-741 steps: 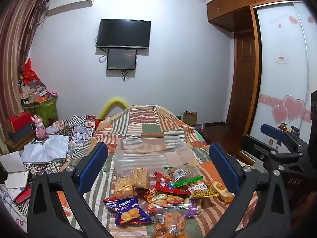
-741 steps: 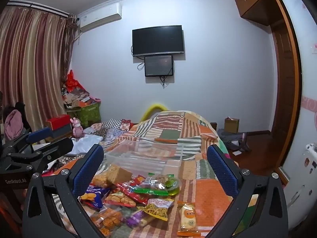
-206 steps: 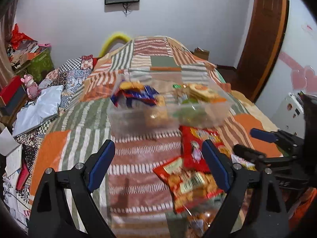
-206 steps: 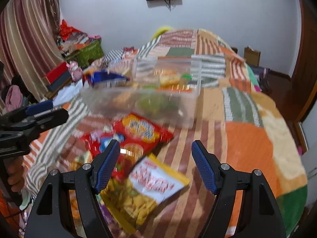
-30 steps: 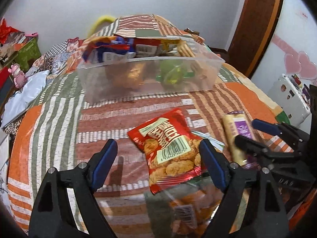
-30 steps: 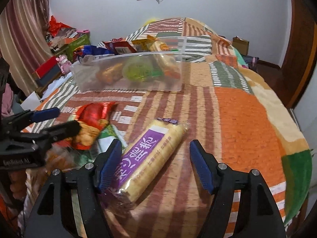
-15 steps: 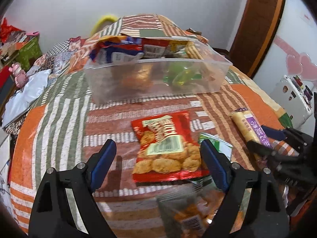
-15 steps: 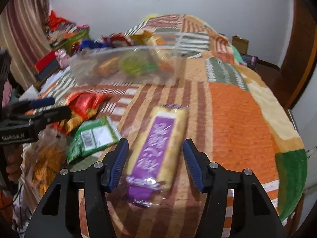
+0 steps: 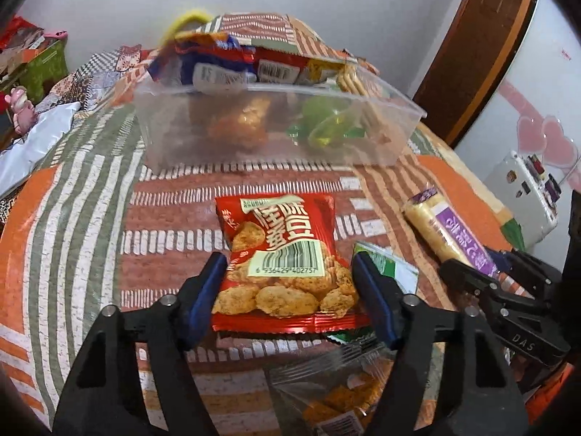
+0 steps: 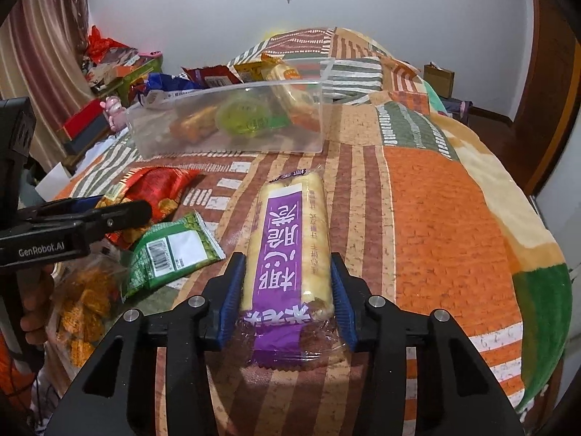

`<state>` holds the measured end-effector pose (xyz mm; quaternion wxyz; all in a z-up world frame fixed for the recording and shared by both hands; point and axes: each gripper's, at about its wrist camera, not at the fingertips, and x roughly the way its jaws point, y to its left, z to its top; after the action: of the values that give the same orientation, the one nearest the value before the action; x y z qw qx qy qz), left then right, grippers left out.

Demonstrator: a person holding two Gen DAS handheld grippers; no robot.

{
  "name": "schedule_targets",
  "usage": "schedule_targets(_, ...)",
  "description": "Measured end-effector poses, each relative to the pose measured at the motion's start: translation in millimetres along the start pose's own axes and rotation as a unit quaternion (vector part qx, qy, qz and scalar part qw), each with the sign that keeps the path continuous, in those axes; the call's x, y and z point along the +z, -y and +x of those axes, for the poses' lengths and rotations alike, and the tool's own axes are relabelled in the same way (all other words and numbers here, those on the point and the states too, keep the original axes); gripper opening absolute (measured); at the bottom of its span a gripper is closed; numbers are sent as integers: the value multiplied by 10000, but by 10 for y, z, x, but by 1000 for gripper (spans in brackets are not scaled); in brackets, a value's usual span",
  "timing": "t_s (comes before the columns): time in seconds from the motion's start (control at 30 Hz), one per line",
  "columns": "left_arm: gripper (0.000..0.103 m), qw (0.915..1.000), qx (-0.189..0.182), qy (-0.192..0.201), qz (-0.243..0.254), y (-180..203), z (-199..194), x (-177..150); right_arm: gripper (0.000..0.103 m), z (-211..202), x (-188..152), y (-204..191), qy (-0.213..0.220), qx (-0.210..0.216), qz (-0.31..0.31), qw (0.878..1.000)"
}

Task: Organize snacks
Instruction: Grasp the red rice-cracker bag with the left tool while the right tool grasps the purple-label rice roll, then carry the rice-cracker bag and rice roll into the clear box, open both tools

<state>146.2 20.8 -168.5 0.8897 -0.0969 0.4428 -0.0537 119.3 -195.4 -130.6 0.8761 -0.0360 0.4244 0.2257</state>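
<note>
L gripper [image 9: 288,287] straddles the near half of a red snack bag [image 9: 281,254] lying flat on the patchwork bedspread [image 9: 72,200]. Its jaws have just been closing, and the blue pads [image 9: 208,283] now sit right at the bag's two edges; can't tell if they press yet.

R gripper [image 10: 287,290] is clamped on the near end of a long cracker pack w/ purple label [image 10: 287,250], pads touching both sides; jaws have just been closing onto it. Pack lies lengthwise, pointing away toward the clear plastic bin [image 10: 232,123].

The bin sits further up the bed, centre, already holding several snacks: blue bag, red packets, a green-yellow item, crackers.

Loose on the bedspread between the two grippers: a green packet [image 10: 174,247], barcode side up, just right of the red bag. Nearer, bottom left in the R view, a clear bag of orange snacks [image 10: 83,301] beside the person's hand [image 10: 34,312] on the L gripper handle.
</note>
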Motion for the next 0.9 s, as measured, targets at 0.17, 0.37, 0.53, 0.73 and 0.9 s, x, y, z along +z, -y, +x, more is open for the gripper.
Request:
schedule_targets(0.17,56,9998,79,184,59,-1,-126,44,41,-68,71,-1,173,43,36,9998)
schedule_targets(0.37,55,9994,75,337,55,11,-239,63,41,-155,199,4,404,86,60,9991)
schedule_targets(0.53,55,9978,11,653,140,100,-417,194,41,-208,350,12,593,107,73,9982)
schedule_targets(0.73,55,9933,24,1122,268,176,-624,464,41,-214,591,27,851,87,102,9963)
schedule_targets(0.9,55,9903,89,1343,335,201,-667,746,41,-177,810,46,1028,57,131,9946)
